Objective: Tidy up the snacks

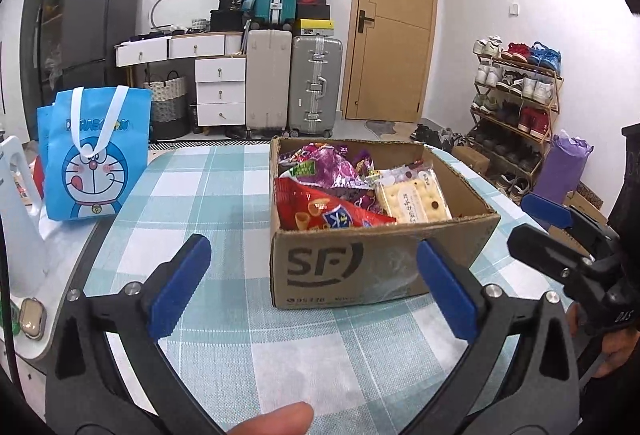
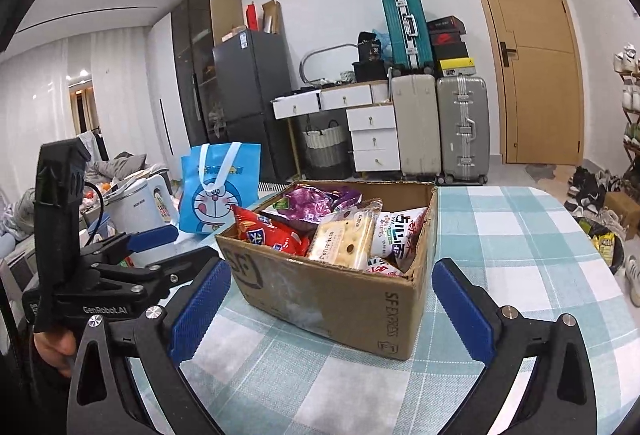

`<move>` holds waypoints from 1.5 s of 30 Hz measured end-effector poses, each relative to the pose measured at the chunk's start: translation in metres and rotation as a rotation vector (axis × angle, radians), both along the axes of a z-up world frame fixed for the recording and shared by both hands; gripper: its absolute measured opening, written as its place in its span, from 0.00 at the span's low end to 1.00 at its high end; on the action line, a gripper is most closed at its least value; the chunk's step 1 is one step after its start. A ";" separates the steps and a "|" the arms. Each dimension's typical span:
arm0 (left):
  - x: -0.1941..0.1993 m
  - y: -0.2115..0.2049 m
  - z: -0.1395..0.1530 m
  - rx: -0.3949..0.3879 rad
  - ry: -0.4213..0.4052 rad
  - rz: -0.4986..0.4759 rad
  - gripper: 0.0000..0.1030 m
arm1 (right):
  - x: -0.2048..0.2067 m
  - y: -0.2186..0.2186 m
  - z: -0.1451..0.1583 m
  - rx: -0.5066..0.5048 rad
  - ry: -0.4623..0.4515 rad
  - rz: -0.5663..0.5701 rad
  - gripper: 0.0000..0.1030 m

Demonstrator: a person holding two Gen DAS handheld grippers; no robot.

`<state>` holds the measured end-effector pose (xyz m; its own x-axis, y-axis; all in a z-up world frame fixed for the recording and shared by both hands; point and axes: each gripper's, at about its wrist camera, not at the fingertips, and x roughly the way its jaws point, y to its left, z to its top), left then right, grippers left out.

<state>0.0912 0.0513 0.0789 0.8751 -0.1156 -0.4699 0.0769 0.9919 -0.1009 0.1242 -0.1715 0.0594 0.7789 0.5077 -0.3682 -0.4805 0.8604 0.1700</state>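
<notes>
Both grippers wide open, nothing between the pads: left gripper (image 1: 312,287) low over the counter (image 1: 224,195) with its check cloth, short of the brown corrugated cardboard box (image 1: 376,267); right gripper (image 2: 332,315) facing the box's near corner. Judged risks: the snack bags overlap and look slippery, so a pinch on one may drag a neighbour out or crush the crackers; a jaw catching the box wall could shove the light carton across the cloth toward the counter edge; the two grippers are near each other and could collide. Box holds a red crinkly snack bag (image 1: 320,211), a purple foil bag (image 1: 332,163), a clear pack of pale crackers (image 1: 412,199), and a white-and-red printed packet (image 2: 400,231). Blue cartoon tote bag (image 1: 96,155) stands well apart, contents hidden.
</notes>
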 end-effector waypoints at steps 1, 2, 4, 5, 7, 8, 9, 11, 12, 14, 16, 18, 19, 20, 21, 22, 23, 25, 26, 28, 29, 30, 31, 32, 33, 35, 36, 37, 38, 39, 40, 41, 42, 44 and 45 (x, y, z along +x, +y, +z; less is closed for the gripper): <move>-0.002 0.000 -0.003 0.002 -0.002 0.003 1.00 | -0.003 0.000 -0.002 -0.004 -0.010 0.001 0.99; -0.003 0.001 -0.005 0.004 -0.002 0.005 1.00 | -0.005 0.000 -0.003 -0.007 -0.014 0.003 0.99; -0.005 0.001 -0.011 0.006 0.003 0.007 1.00 | -0.007 0.000 -0.005 -0.015 -0.018 0.009 0.99; -0.006 0.002 -0.014 0.003 0.005 0.007 1.00 | -0.007 0.000 -0.005 -0.017 -0.021 0.010 0.99; -0.008 0.004 -0.018 -0.001 0.007 0.010 1.00 | -0.008 0.001 -0.008 -0.020 -0.025 0.013 0.99; -0.008 0.004 -0.020 -0.003 0.007 0.010 1.00 | -0.009 0.001 -0.010 -0.019 -0.027 0.013 1.00; -0.008 0.004 -0.022 -0.003 0.005 0.010 1.00 | -0.009 0.000 -0.010 -0.015 -0.029 0.013 1.00; -0.009 0.003 -0.024 0.007 -0.005 0.016 1.00 | -0.010 0.000 -0.012 -0.003 -0.033 0.012 1.00; -0.010 0.003 -0.025 0.010 -0.010 0.019 1.00 | -0.012 -0.001 -0.014 -0.001 -0.033 0.013 0.99; -0.011 0.003 -0.028 0.011 -0.014 0.019 1.00 | -0.014 -0.001 -0.015 -0.006 -0.053 0.003 0.99; -0.011 0.003 -0.030 0.008 -0.013 0.020 1.00 | -0.015 0.000 -0.014 -0.013 -0.065 0.000 0.99; -0.011 0.004 -0.033 0.009 -0.014 0.026 1.00 | -0.016 0.001 -0.015 -0.020 -0.070 -0.001 0.99; -0.011 0.004 -0.034 0.011 -0.013 0.028 1.00 | -0.017 0.002 -0.015 -0.022 -0.073 0.002 0.99; -0.011 0.004 -0.034 0.011 -0.014 0.030 1.00 | -0.017 0.002 -0.015 -0.024 -0.074 0.001 1.00; -0.012 0.004 -0.034 0.012 -0.019 0.030 1.00 | -0.017 0.002 -0.015 -0.026 -0.075 -0.001 1.00; -0.012 0.004 -0.034 0.012 -0.022 0.029 1.00 | -0.017 0.003 -0.016 -0.029 -0.078 -0.006 1.00; -0.012 0.004 -0.034 0.013 -0.023 0.028 1.00 | -0.017 0.003 -0.015 -0.030 -0.079 -0.008 0.99; -0.013 0.003 -0.034 0.016 -0.024 0.029 1.00 | -0.017 0.003 -0.016 -0.030 -0.078 -0.009 0.99; -0.012 0.003 -0.035 0.017 -0.024 0.028 1.00 | -0.017 0.003 -0.015 -0.030 -0.082 -0.009 1.00; -0.013 0.002 -0.035 0.020 -0.027 0.026 1.00 | -0.016 0.004 -0.015 -0.031 -0.084 -0.008 1.00; -0.012 0.002 -0.035 0.023 -0.029 0.026 1.00 | -0.017 0.003 -0.016 -0.032 -0.085 -0.008 1.00; -0.013 0.002 -0.035 0.023 -0.028 0.024 1.00 | -0.016 0.003 -0.016 -0.034 -0.085 -0.007 1.00; -0.013 0.002 -0.034 0.025 -0.031 0.023 1.00 | -0.016 0.003 -0.017 -0.033 -0.083 -0.006 1.00; -0.013 0.001 -0.034 0.030 -0.033 0.023 1.00 | -0.016 0.003 -0.017 -0.035 -0.083 -0.007 1.00; -0.014 0.001 -0.033 0.032 -0.034 0.023 1.00 | -0.016 0.003 -0.017 -0.035 -0.085 -0.009 1.00; -0.014 0.001 -0.033 0.035 -0.035 0.021 1.00 | -0.017 0.002 -0.017 -0.035 -0.091 -0.014 1.00; -0.014 0.001 -0.033 0.035 -0.036 0.022 1.00 | -0.017 0.002 -0.017 -0.035 -0.092 -0.013 1.00; -0.014 0.001 -0.033 0.035 -0.035 0.021 1.00 | -0.017 0.003 -0.018 -0.036 -0.092 -0.015 1.00; -0.013 0.001 -0.034 0.036 -0.034 0.021 1.00 | -0.017 0.002 -0.018 -0.036 -0.091 -0.014 1.00; -0.014 0.001 -0.033 0.035 -0.035 0.022 1.00 | -0.017 0.002 -0.018 -0.035 -0.091 -0.012 1.00; -0.014 0.001 -0.033 0.034 -0.036 0.021 1.00 | -0.017 0.002 -0.018 -0.035 -0.092 -0.014 1.00; -0.014 0.001 -0.034 0.035 -0.035 0.021 1.00 | -0.017 0.003 -0.017 -0.035 -0.091 -0.014 1.00; -0.014 0.001 -0.034 0.035 -0.035 0.022 1.00 | -0.017 0.003 -0.018 -0.035 -0.091 -0.014 1.00; -0.013 0.001 -0.034 0.035 -0.034 0.021 1.00 | -0.017 0.002 -0.018 -0.034 -0.090 -0.013 1.00; -0.014 0.000 -0.033 0.035 -0.035 0.021 1.00 | -0.017 0.003 -0.017 -0.035 -0.091 -0.014 1.00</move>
